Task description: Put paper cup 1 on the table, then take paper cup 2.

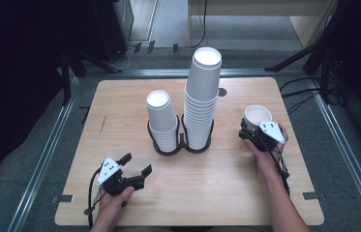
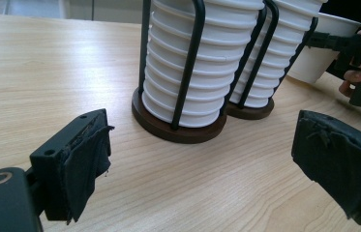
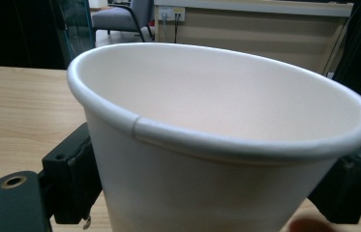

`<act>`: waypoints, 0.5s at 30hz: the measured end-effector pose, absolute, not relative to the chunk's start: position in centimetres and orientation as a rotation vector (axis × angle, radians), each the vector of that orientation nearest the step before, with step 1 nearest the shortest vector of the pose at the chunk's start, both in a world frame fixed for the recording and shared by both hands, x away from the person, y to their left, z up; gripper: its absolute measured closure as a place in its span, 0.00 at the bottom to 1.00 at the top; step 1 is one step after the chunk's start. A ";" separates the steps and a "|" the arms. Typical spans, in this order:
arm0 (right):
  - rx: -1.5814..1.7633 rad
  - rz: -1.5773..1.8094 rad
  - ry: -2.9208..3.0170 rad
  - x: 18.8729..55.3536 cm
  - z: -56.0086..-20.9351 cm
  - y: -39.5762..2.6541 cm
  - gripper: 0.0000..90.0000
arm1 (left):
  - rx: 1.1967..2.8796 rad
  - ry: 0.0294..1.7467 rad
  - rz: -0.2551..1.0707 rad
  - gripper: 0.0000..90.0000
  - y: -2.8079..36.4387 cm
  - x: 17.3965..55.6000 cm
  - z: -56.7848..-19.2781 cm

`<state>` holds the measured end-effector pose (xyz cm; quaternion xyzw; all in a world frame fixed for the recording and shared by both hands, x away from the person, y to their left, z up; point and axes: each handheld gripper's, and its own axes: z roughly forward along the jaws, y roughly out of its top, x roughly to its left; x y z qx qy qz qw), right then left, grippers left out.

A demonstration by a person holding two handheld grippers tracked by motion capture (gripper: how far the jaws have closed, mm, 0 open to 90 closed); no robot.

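Right gripper (image 3: pixel 207 193) fingers (image 3: pixel 71 179) flank the white paper cup (image 3: pixel 217 145).

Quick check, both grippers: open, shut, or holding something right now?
Left gripper: open, nothing between its jaws, low over the table.
Right gripper: shut on a single paper cup, mouth up, right of the cup stacks.

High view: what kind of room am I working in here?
Probably a lab or office set up for recording: a small wooden table inside a metal floor frame, tripod legs behind it, and an office chair by a wall socket.
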<state>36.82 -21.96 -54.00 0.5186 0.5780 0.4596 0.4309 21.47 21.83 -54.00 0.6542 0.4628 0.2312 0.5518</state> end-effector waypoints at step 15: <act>1.326 1.136 1.442 36.7 -54.4 -22.3 0.14 | 1.548 1.093 0.547 0.08 21.7 21.4 -54.0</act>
